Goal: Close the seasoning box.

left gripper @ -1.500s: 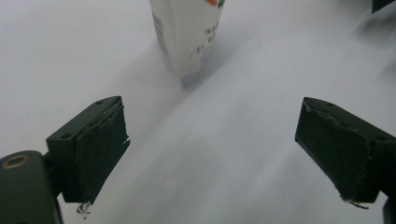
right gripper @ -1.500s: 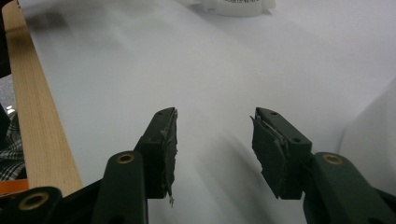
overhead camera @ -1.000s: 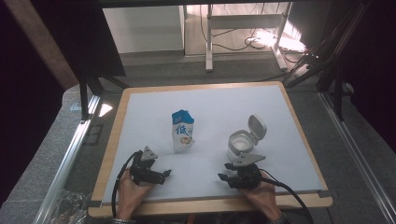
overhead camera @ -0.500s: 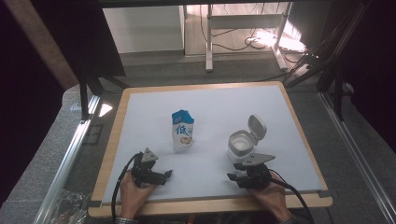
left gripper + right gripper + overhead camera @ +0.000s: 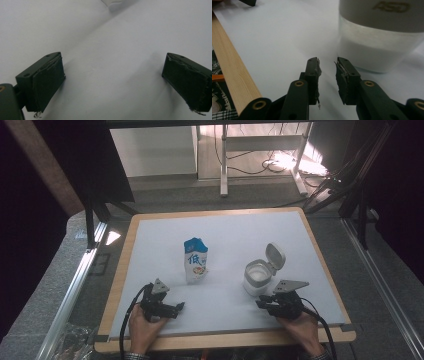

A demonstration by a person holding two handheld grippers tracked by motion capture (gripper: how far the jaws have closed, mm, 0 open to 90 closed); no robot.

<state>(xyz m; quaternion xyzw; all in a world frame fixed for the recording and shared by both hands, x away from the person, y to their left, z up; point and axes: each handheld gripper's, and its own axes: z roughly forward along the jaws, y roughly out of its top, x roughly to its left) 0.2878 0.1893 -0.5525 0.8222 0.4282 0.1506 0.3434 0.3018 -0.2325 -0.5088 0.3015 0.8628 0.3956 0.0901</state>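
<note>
My right tool has just been closing; jaws near together w/ nothing between, just short of the open-lid jar on the bench. Left tool rests apart, empty, near the carton, likely on standby.

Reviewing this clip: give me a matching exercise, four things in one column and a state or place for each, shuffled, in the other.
1. milk carton
2. white jar
3. left gripper
4. right gripper

A. jaws wide apart over bare table
B. lid flipped open, standing up at the back
C. jaws a narrow gap apart, just been closing, nothing between them
D. upright near the table's middle, blue and white

Pairs: 1-D, 2-B, 3-A, 4-C
</note>
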